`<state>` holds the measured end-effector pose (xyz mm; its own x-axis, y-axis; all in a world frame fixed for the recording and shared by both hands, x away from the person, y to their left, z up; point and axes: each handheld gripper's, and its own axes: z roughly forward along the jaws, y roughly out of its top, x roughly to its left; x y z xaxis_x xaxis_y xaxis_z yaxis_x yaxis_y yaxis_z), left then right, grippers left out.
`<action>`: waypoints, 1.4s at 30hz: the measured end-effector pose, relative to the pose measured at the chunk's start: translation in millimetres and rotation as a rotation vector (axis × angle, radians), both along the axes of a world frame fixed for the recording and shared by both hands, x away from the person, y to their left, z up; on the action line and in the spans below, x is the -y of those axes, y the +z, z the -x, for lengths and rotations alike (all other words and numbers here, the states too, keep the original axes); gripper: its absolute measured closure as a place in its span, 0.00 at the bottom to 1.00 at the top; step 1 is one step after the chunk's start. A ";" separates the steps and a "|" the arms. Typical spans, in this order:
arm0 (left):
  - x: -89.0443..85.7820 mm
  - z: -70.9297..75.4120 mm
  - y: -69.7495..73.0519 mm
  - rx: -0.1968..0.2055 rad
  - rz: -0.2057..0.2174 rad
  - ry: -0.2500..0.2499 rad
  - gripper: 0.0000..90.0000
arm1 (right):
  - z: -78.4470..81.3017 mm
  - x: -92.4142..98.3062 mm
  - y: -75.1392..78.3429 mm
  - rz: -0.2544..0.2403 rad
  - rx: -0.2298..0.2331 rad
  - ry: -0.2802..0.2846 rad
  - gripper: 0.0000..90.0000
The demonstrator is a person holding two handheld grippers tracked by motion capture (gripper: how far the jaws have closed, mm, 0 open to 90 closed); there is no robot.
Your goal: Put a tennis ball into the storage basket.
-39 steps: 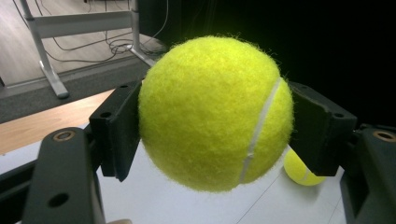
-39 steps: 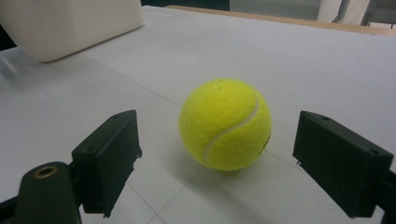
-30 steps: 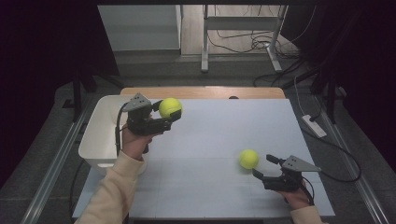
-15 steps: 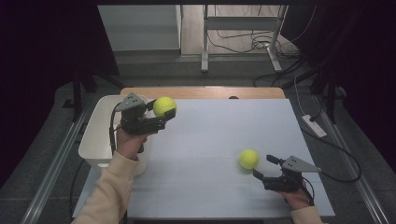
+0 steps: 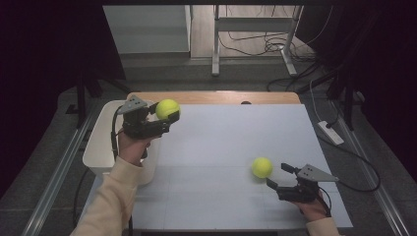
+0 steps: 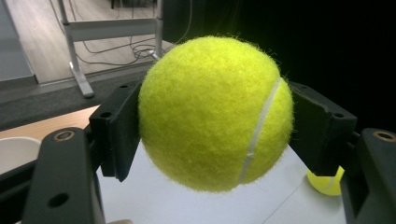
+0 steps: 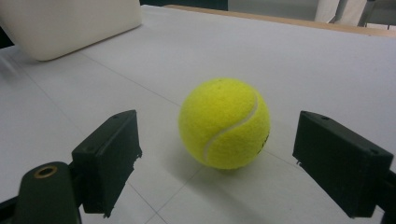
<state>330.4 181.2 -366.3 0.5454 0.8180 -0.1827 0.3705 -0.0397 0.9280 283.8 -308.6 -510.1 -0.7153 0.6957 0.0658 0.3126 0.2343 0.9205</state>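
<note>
While the person's left hand [image 5: 129, 147] is rising from the bottom left of the high view, it is gripping the left gripper [image 5: 164, 120] in the air at the left of the frame. That gripper is squeezing a yellow tennis ball [image 5: 167, 108] between its two black jaws, one pressing on each side, as the left gripper view is showing close up at its centre. This held ball is hanging clear of the white table [image 5: 231, 137], just right of the white bin [image 5: 101, 147] sitting at the table's left edge. Judging by that closeness, the ball is probably being carried toward the bin, and the tight side grip is keeping a round, fuzzy thing from slipping out.

Moving right across the high view, a second tennis ball [image 5: 262, 167] is lying on the table in the lower right part of the frame. Just to its right, the right gripper [image 5: 278, 178] is resting low near the table with its jaws spread wide and holding nothing. In the right gripper view, this ball [image 7: 224, 122] is sitting centred in the gap, touching neither jaw. That placement is suggesting a reach lined up for a grasp, needing only a short push forward before closing.
</note>
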 end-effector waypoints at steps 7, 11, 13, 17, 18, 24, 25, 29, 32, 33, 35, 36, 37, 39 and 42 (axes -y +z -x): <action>-12.7 -2.7 2.8 -0.003 0.003 0.037 0.29 | -0.1 -0.1 0.1 0.000 0.000 0.000 0.16; -18.4 -4.2 2.7 -0.007 -0.002 0.057 0.29 | -0.3 0.5 0.3 -0.006 0.002 -0.005 0.16; -21.3 -5.8 1.8 -0.010 -0.013 0.069 0.29 | 0.1 0.2 0.5 -0.002 0.001 -0.001 0.16; -25.9 -9.4 0.7 -0.022 -0.028 0.088 0.29 | 0.3 0.3 0.5 -0.005 0.002 -0.002 0.16; -28.1 -10.4 0.4 -0.026 -0.026 0.093 0.29 | 0.2 0.4 0.6 -0.005 0.001 -0.002 0.16; -38.5 -14.7 -1.5 -0.039 -0.019 0.125 0.29 | 0.3 -0.3 0.5 -0.002 0.000 -0.003 0.16; -39.7 -15.3 -1.8 -0.042 -0.020 0.128 0.29 | 0.2 -0.2 0.5 -0.003 0.000 -0.004 0.16; -45.1 -19.0 -3.8 -0.053 -0.019 0.150 0.29 | 0.1 0.0 0.5 -0.003 -0.001 -0.003 0.16; -49.6 -22.1 -5.7 -0.061 -0.022 0.168 0.29 | 0.1 0.1 0.6 -0.003 -0.001 -0.003 0.16; -50.6 -22.9 -6.1 -0.062 -0.022 0.171 0.29 | 0.1 0.1 0.5 -0.003 -0.001 -0.003 0.16; -52.4 -24.9 -6.2 -0.065 -0.026 0.179 0.29 | 0.1 0.2 0.5 -0.003 -0.001 -0.003 0.16; -54.3 -26.7 -6.0 -0.068 -0.031 0.186 0.29 | 0.0 0.2 0.4 -0.003 -0.001 -0.003 0.16; -56.4 -28.4 -5.6 -0.071 -0.034 0.194 0.29 | 0.0 0.0 0.4 -0.003 -0.001 -0.003 0.16; -60.9 -31.6 -5.1 -0.076 -0.035 0.212 0.29 | 0.3 0.0 0.5 -0.003 -0.001 -0.002 0.16; -64.1 -33.5 -4.8 -0.080 -0.039 0.226 0.29 | 0.2 0.4 0.6 -0.005 0.000 -0.003 0.16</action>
